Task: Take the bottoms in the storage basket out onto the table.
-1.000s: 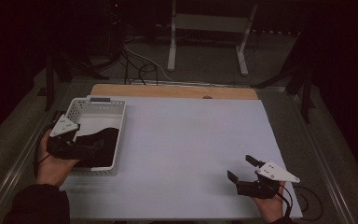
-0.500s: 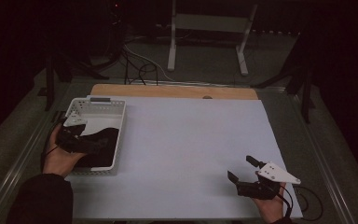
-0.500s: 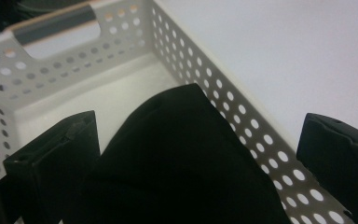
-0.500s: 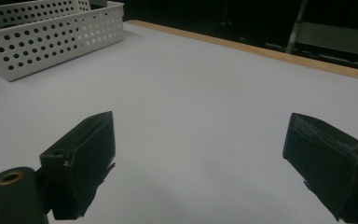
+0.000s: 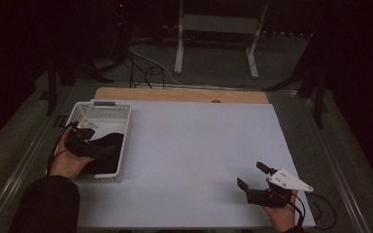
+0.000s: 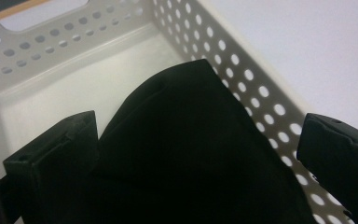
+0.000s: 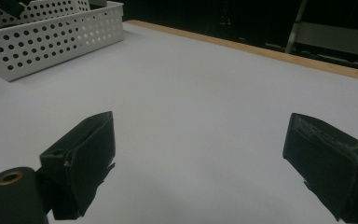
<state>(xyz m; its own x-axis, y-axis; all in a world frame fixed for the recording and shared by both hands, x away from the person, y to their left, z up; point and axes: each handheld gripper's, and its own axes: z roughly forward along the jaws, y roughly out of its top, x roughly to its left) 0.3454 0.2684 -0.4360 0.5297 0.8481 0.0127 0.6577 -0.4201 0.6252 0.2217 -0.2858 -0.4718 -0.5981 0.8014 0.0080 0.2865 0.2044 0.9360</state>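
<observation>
White table (image 5: 189, 150) in a dark room.
Left gripper (image 6: 186, 154) gapes wide over black cloth (image 6: 186, 154) in the far-left basket (image 6: 261, 107); right gripper (image 5: 253, 178) wide open, empty, near right.

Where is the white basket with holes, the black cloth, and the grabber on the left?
white basket (image 5: 111, 112): high view, far rim.
black cloth (image 6: 186, 140): left gripper view, middle of the fabric.
left gripper (image 6: 196, 140): left gripper view, midway between its open jaws.

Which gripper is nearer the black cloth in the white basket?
Left. The left gripper hangs open right over the black cloth inside the basket; the right gripper is far off, open above bare table.
</observation>
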